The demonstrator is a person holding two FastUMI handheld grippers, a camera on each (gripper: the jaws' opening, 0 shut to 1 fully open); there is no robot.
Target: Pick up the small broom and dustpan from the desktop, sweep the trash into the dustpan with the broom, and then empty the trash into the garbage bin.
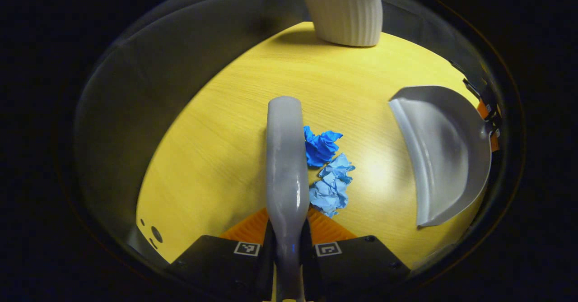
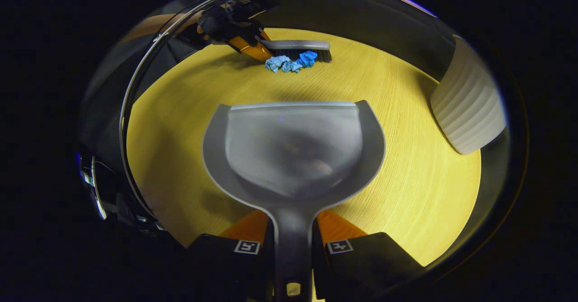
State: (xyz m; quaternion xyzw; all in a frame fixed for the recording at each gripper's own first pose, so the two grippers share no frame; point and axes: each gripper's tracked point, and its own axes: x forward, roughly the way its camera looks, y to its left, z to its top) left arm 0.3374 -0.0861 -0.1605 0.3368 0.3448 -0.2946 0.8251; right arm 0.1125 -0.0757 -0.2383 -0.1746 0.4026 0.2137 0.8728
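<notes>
So the left gripper (image 1: 287, 234) has its two orange fingers (image 1: 246, 227) clamped on the grey handle of the small broom (image 1: 285, 157), one on each side. In the left gripper view the broom runs straight out ahead from between the fingers, over the yellow wooden desktop (image 1: 216, 148).

The trash is crumpled blue paper, right up against the broom's right side: a darker blue wad (image 1: 319, 146) farther out, and a lighter blue wad (image 1: 332, 187) nearer the fingers. They sit touching or nearly touching each other. Off to the right of them, with bare desktop between, is the grey dustpan (image 1: 445, 153), open mouth facing the paper.

In the right gripper view, the right gripper (image 2: 292, 243) is closed on the dustpan's handle, a finger pressing each side, and the pan spreads out right in front of it, lip pointing away. The inside of the pan looks a bit blurry, so I can't tell whether anything is in it. Across the desktop, at the far side, you can see the broom's dark bristles with the blue paper just in front of them, on the dustpan's side.

The white ribbed garbage bin (image 1: 345, 15) stands at the far end of the desktop in the left gripper view, well apart from the paper.
</notes>
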